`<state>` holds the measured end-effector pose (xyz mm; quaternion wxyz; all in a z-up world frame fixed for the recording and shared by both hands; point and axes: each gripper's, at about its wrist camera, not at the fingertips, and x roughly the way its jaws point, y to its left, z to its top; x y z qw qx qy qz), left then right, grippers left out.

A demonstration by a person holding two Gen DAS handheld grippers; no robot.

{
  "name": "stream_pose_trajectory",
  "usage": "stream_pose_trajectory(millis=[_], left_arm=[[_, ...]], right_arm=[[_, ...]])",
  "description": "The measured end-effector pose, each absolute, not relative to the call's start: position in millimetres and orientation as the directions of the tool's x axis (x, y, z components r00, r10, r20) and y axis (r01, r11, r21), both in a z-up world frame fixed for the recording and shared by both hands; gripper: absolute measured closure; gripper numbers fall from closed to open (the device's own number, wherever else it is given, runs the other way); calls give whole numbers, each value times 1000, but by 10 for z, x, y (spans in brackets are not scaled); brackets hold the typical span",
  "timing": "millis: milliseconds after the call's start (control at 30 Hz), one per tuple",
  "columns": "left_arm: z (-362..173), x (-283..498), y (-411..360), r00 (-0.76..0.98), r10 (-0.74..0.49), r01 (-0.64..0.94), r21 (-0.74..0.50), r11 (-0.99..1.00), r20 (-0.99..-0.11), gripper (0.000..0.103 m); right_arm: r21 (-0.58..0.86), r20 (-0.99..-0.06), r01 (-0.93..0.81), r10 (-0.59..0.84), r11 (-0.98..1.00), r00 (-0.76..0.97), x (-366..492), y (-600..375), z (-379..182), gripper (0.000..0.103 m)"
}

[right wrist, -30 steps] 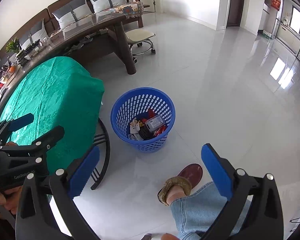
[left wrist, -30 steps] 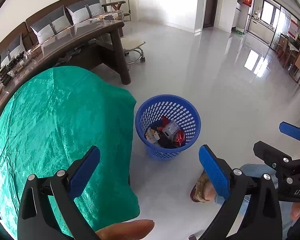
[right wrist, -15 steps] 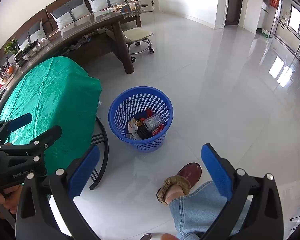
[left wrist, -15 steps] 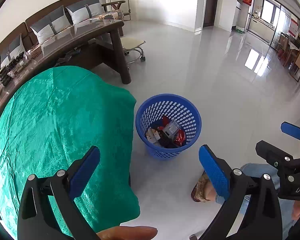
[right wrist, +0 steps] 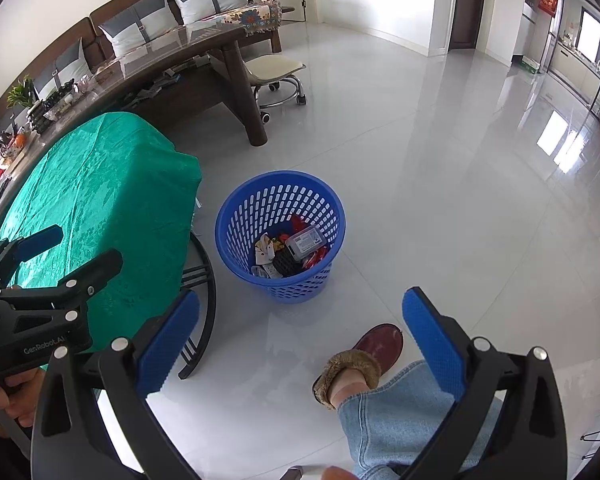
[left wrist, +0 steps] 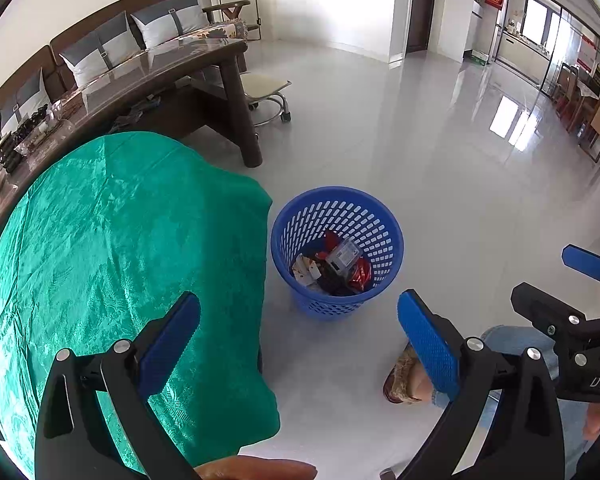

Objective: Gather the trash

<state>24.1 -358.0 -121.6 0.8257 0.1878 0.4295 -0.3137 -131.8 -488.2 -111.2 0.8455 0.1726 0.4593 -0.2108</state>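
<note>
A blue perforated waste basket (left wrist: 374, 216) (right wrist: 242, 208) stands on the white floor beside the table. Inside it lies trash (left wrist: 332, 266) (right wrist: 290, 250): several wrappers, a grey packet and red pieces. My left gripper (left wrist: 298, 332) hangs open above the floor in front of the basket, its blue pads holding nothing. My right gripper (right wrist: 300, 330) is also open and empty, a little nearer than the basket. In the right wrist view the left gripper (right wrist: 60, 260) shows at the left edge; in the left wrist view the right gripper (left wrist: 560, 280) shows at the right edge.
A table under a green cloth (left wrist: 112, 248) (right wrist: 96, 196) stands left of the basket, with dark curved legs (right wrist: 204, 304). A person's foot in a red slipper (right wrist: 374, 350) and a jeans leg (right wrist: 412, 412) are close by. A dark long table (left wrist: 172, 80), stool (left wrist: 266, 88) and sofa stand behind.
Both views have drifted only slightly; the basket sits a touch lower and farther left in the right wrist view. Both grippers stay open and empty.
</note>
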Motion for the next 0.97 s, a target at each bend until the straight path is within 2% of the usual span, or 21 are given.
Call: stream_pose_trajectory(millis=[967], left_arm=[[-1210, 302, -3470, 413, -353, 675, 21, 738, -839, 6]], right_arm=[[66, -859, 555, -236, 830, 455, -1312, -4953, -1149, 5]])
